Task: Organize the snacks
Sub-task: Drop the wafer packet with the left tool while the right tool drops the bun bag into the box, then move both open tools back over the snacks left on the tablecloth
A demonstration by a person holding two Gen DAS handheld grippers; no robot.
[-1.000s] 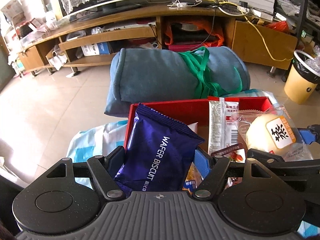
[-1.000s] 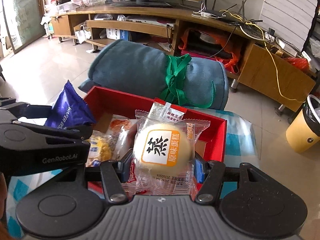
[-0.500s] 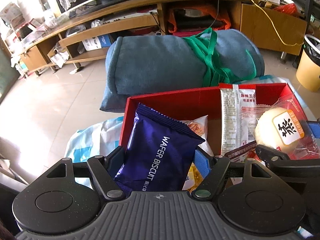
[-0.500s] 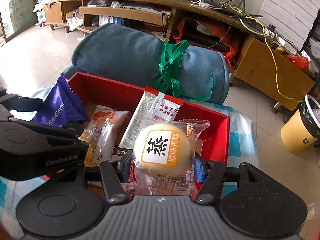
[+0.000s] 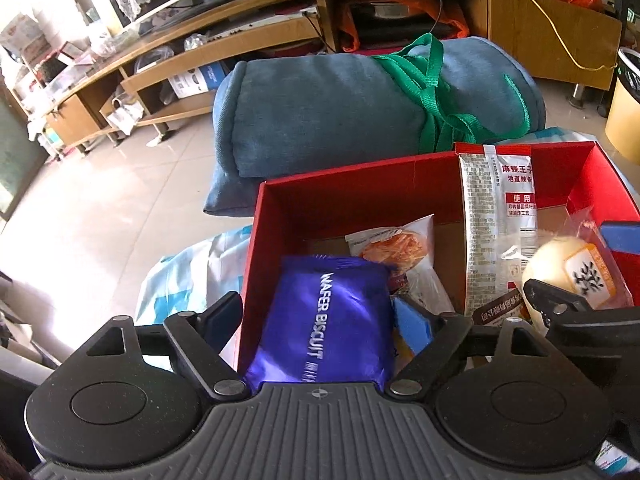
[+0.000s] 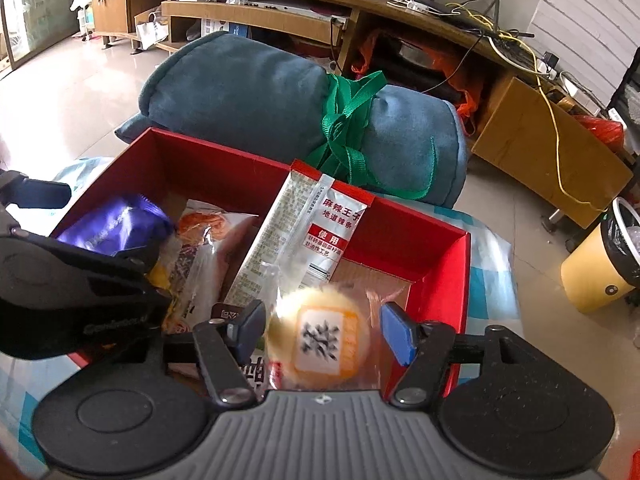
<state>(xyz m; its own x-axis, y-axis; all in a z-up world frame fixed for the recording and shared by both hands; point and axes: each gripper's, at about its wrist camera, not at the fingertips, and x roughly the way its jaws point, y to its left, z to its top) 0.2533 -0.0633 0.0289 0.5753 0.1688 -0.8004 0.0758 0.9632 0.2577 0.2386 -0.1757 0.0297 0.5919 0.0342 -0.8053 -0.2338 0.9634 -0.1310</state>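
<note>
Step in hand: releasing two snacks into the red box [image 5: 276,216]. My left claw [image 5: 320,316] stands spread, its jaws having just been opening; the purple wafer biscuit pack [image 5: 324,316] lies between them at the box's left end, and the pads no longer press it. Next along lie a clear pack with orange contents [image 5: 396,240] and a tall red-and-white spicy snack packet [image 6: 316,216] leaning on the far wall. My right claw [image 6: 322,332] is likewise spread, just opened, with the wrapped steamed cake [image 6: 320,340] loose between its pads, over the box's right end.

Next move, as I judge it: lift both claws straight up, clear of the wrappers.

The left view alone shows one left finger outside the box wall; the right view alone shows the bare box floor behind the cake.
</note>
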